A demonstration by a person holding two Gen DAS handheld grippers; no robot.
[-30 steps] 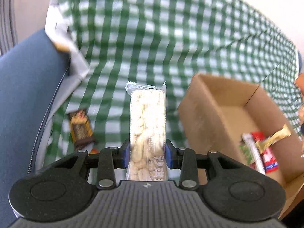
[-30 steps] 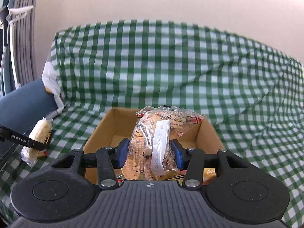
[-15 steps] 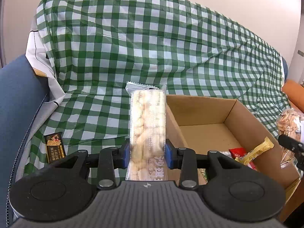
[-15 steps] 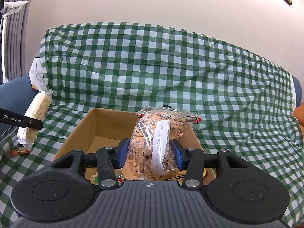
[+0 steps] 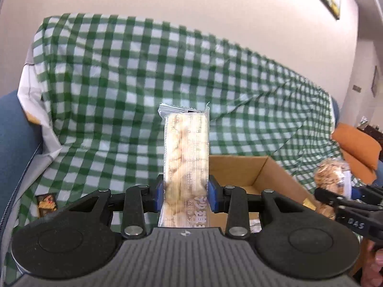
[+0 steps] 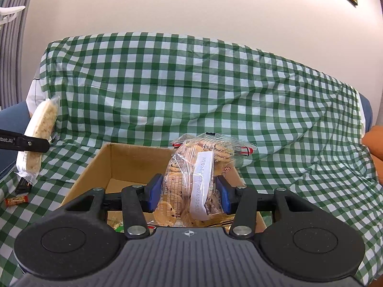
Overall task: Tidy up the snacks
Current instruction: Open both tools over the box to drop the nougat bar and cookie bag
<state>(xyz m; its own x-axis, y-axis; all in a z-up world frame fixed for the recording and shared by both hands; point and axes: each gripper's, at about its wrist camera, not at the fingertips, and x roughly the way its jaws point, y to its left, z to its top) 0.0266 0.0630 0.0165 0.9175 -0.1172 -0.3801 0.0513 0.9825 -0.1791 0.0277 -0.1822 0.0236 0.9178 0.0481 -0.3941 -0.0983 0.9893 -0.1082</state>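
Both grippers rose since 1.0 s ago. Your left gripper [image 5: 186, 197] clamps the upright rice-cracker bar [image 5: 186, 157] left of the cardboard box [image 6: 126, 161]; your right gripper [image 6: 189, 195] pinches the cookie bag [image 6: 195, 179] above it. 2 small wrappers [image 6: 16, 199] lie on the checkered cloth [image 6: 191, 83], far left.

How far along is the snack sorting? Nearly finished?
Partly. A few snacks already lie in the box. The left gripper holds a puffed bar; the right gripper holds a cookie bag over the box. Two small packets, one dark and one red, lie on the cloth.
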